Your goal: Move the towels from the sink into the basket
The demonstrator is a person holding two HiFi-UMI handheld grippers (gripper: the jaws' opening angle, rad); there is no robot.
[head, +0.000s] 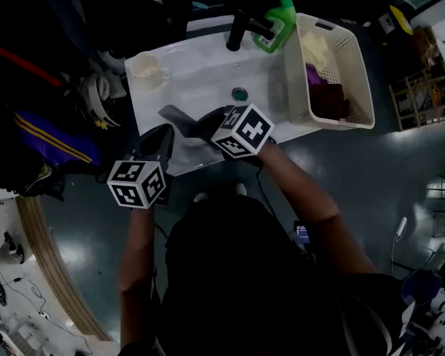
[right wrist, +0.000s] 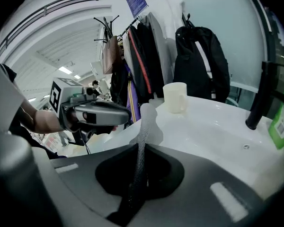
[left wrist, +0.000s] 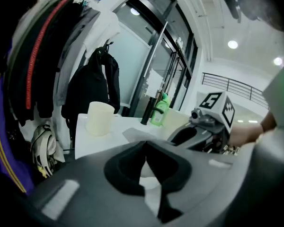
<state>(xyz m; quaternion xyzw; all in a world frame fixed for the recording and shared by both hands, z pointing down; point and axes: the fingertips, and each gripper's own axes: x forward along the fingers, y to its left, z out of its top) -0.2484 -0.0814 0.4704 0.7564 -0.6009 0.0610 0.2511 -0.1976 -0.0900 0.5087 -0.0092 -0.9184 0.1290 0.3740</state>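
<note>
- Sink (head: 208, 73), 1: white. Basin was bare around drain (head: 239, 93), no towel seen inside. Judged cleared.
- Basket (head: 358, 65), 1: stood just beside sink at 3 o'clock of drain, likely kept close for short carry.
- Grippers, 2: left gripper (left wrist: 144, 145) at 7 o'clock, right gripper (right wrist: 146, 111) at 6 o'clock, both over sink's front edge. Fingers of each were pressed together with nothing between. Judged no load left to carry.
- Towels (head: 328, 99), 3 seen: cream, purple, dark red, all heaped in basket.
- Bottle (head: 277, 24), 1: green, at 1 o'clock.
- Mug (head: 146, 69), 1: at 9 o'clock.
- Faucet (head: 239, 30), 1: black, at 12 o'clock.

Cream mug (head: 144, 70), green bottle (head: 277, 24) just beside a black tap (head: 241, 28), dark coats (right wrist: 142, 60) and backpack (right wrist: 201, 60) hanging behind.
</note>
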